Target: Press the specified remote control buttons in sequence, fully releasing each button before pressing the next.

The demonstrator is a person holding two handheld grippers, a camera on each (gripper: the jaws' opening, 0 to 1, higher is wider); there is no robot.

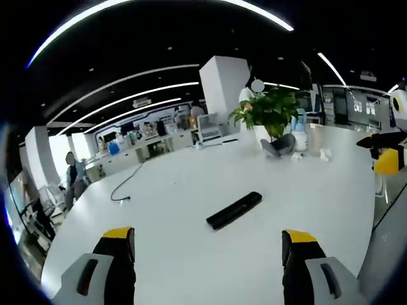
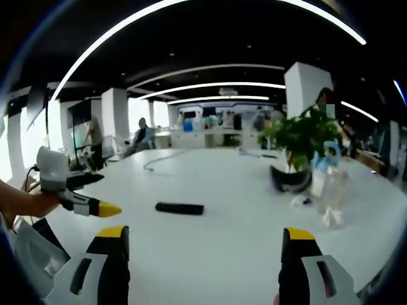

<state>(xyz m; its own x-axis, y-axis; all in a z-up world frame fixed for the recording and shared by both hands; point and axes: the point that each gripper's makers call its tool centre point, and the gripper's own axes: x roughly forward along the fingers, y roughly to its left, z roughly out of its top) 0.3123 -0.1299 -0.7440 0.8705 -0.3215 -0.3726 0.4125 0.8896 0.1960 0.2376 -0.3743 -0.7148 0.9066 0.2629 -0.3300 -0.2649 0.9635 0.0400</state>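
A slim black remote control (image 1: 234,210) lies flat on the white table (image 1: 191,184), a little beyond my left gripper (image 1: 208,246). That gripper's yellow-tipped jaws stand wide apart and hold nothing. In the right gripper view the remote (image 2: 180,208) lies left of centre, ahead of my right gripper (image 2: 205,246), which is open and empty too. A hand (image 2: 19,204) holds the left gripper (image 2: 89,194) as it comes in from the left, short of the remote. The right gripper (image 1: 385,151) shows at the right edge of the left gripper view.
A potted green plant (image 1: 270,114) stands at the far side with a dark object (image 1: 280,145) at its base. A clear bottle (image 2: 331,190) and crumpled paper (image 2: 299,201) are beside it. A black cable (image 1: 127,184) trails across the table. People sit at desks behind.
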